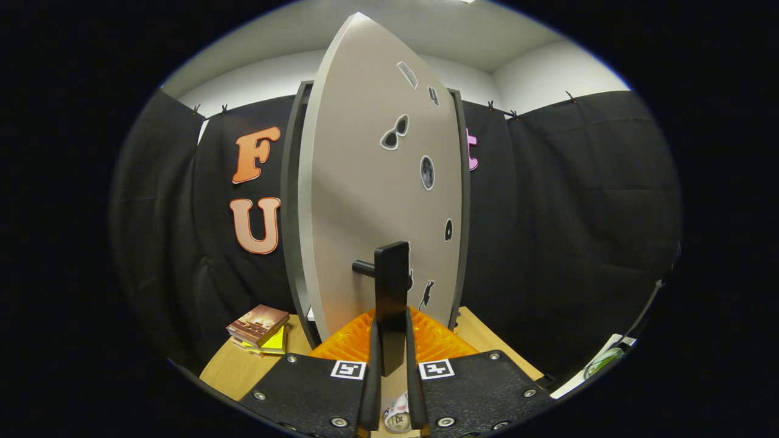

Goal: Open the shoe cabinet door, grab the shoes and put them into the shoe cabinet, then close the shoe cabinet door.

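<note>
left of the cabinet door, a stack of books lies on the wooden table. door stands ajar, grey face with stickers. gripper nearly closed, both fingers clamping the door's dark upright handle. orange mat lies below the door.
</note>
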{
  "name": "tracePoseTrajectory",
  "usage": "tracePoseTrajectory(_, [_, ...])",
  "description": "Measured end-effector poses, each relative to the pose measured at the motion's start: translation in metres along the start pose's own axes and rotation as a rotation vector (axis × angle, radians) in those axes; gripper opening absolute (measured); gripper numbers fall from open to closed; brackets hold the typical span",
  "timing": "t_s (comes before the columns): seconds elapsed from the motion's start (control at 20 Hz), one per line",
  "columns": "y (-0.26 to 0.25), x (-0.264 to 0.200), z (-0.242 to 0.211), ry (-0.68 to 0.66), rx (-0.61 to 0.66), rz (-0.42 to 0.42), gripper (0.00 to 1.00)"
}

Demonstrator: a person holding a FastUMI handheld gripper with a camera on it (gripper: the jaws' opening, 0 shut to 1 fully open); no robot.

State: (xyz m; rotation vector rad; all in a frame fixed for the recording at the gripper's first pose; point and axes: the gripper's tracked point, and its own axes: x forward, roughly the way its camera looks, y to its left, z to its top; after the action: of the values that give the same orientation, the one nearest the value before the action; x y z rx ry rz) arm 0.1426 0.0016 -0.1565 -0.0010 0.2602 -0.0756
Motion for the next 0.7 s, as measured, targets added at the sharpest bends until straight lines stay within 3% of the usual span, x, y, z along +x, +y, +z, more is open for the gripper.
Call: tracePoseTrajectory(0.7, [-0.102,-0.022,-0.007,-0.038,0.001,0.179,0.17])
